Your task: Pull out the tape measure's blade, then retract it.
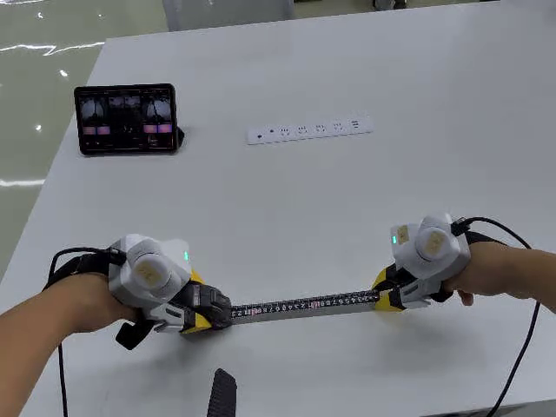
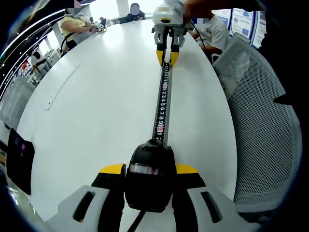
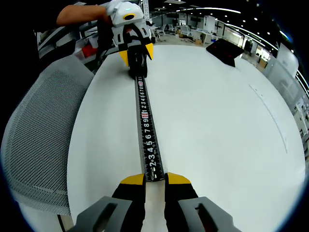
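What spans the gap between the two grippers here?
The blade, stretched from the case in the left gripper to the right gripper, over bare table; all three views show it.

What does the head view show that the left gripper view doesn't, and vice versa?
Head view adds: the person's left hand on the left gripper, the tablet with its screen lit, and a dark object at the near edge of the table.
Left gripper view adds: a grey mesh chair beside the table and seated people at its far end.
Shared: the white table, the tape measure case clamped in the left gripper, and the blade stretched across to the right gripper, which pinches its tip.
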Demonstrator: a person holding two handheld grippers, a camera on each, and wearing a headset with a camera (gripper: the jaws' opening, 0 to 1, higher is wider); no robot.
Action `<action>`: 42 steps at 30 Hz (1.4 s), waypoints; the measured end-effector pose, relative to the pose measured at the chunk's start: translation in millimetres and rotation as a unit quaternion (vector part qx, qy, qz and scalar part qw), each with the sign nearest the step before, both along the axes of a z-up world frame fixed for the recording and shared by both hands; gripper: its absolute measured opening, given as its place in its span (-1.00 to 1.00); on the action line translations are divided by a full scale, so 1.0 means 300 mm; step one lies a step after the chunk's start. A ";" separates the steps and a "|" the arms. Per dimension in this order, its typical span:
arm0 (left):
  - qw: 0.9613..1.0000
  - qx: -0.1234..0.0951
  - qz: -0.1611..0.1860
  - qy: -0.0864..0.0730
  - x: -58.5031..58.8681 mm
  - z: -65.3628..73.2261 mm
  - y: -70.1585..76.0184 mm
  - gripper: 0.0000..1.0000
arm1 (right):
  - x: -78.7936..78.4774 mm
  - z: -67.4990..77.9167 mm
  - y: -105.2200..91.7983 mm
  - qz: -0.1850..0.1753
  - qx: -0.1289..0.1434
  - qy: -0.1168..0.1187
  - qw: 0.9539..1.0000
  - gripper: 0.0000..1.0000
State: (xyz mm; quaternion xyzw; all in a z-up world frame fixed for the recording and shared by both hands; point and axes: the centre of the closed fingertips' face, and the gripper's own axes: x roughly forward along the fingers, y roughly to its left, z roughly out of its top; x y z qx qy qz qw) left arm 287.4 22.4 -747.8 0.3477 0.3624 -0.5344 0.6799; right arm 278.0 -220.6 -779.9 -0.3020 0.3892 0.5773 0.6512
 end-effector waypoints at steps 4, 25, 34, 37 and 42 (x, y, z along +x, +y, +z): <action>1.000 0.000 -0.001 -0.001 -0.001 0.000 -0.001 -0.34 | -0.004 0.000 -0.001 0.017 -0.016 -0.001 1.000 -0.77; 0.999 0.012 -0.030 -0.001 -0.005 0.040 -0.004 -0.17 | -0.001 0.010 -0.011 0.039 -0.058 -0.022 0.997 -0.63; 1.000 0.001 -0.010 0.004 -0.006 0.060 0.014 0.06 | -0.004 0.050 -0.010 0.028 -0.050 -0.028 0.998 -0.53; 1.000 -0.010 -0.014 0.014 -0.027 0.071 0.004 0.15 | -0.010 0.056 -0.017 0.021 -0.052 -0.024 0.998 -0.50; 0.999 -0.025 -0.006 0.029 -0.045 0.080 -0.007 0.39 | -0.016 0.081 -0.013 -0.001 -0.041 -0.020 0.999 -0.40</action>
